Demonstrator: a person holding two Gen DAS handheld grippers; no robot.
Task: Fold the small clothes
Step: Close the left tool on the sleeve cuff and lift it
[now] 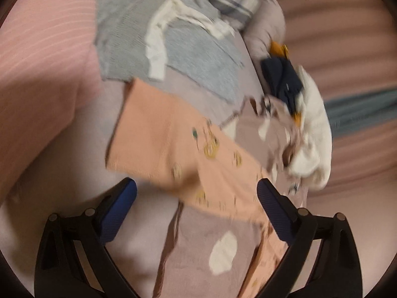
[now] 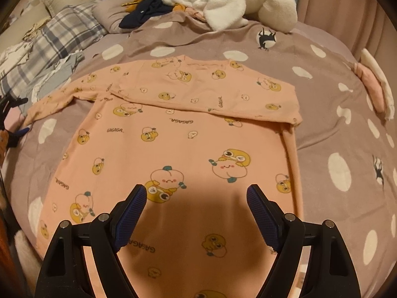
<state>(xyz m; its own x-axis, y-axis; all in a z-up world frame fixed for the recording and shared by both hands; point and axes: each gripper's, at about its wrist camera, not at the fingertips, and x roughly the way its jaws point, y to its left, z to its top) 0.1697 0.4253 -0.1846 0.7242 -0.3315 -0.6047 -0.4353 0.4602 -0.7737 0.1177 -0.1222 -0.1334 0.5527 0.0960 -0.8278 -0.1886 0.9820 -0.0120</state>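
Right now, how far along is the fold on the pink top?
Done: one sleeve lies folded across the pink top. In hand: nothing; right tongs open above its hem, left tongs open over the other sleeve, which still lies spread out. Left: that sleeve, then the body.

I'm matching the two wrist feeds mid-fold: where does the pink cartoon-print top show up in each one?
Left wrist view: the pink cartoon-print top runs as a blurred strip from centre down to the lower right, between the open left gripper fingers.
Right wrist view: it fills the centre, spread flat with one sleeve folded across, under the open right gripper.
Shared landmark: the white plush toy.
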